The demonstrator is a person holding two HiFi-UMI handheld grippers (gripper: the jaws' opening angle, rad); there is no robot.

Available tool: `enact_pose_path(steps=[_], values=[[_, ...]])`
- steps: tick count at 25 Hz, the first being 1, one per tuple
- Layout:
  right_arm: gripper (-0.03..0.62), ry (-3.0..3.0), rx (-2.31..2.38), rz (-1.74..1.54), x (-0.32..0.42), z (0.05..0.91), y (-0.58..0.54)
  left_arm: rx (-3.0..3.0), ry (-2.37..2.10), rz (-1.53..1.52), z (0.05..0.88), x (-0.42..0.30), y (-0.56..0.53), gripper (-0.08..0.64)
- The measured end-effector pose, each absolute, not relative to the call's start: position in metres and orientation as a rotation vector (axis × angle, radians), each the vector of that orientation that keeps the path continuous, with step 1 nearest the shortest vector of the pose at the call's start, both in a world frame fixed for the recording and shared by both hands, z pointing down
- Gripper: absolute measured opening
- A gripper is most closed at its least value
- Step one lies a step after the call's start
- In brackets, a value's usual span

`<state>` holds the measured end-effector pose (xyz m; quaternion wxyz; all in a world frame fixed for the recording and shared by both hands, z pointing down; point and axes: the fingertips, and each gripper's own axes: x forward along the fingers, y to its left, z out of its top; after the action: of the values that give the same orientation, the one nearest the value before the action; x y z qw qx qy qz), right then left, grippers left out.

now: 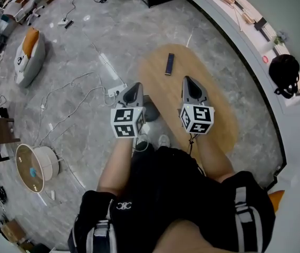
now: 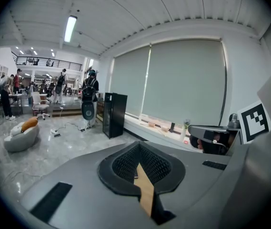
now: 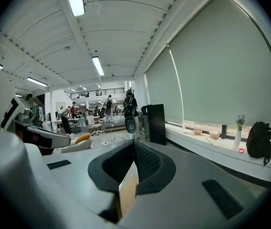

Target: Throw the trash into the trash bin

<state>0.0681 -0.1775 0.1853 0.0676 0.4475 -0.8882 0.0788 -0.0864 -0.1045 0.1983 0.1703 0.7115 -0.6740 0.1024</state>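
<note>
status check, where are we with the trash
Left gripper shut, empty. Right gripper shut, empty. Both at wooden table; no clear trash seen, only a slim dark object there. Nothing in the way.

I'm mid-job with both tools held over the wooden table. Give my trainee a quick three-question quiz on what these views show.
1. True or false: the right tool is holding a piece of trash.
2. What lies on the wooden table? A) a dark slim object; B) a cup; C) a plate.
3. On which side of the head view is the white round container?

Key
1. False. Its jaws are together with nothing between them.
2. A.
3. The left side.
</note>
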Motion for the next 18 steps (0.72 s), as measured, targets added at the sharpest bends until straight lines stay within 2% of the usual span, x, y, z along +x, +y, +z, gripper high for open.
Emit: enact_pose_path(steps=[4, 5, 6, 12, 18], values=[[0.022, -2.65, 1.324, 0.27, 0.052, 0.212, -0.201, 1.996, -1.904, 0.274, 0.217, -0.097, -0.122, 0.014], [0.099, -2.642, 1.302, 0.285, 0.046, 0.221, -0.207, 1.99, -1.902, 0.273, 0.221, -0.1, -0.126, 0.014], [0.126, -2.629, 1.284, 0.301, 0.04, 0.23, -0.212, 1.983, -1.899, 0.273, 0.227, -0.103, -0.129, 0.014], [0.137, -2.516, 1.259, 0.371, 0.01, 0.296, -0.254, 1.946, -1.888, 0.252, 0.26, -0.126, -0.155, 0.014], [0.137, -2.419, 1.248, 0.454, -0.009, 0.381, -0.294, 1.914, -1.862, 0.274, 0.328, -0.146, -0.184, 0.014]])
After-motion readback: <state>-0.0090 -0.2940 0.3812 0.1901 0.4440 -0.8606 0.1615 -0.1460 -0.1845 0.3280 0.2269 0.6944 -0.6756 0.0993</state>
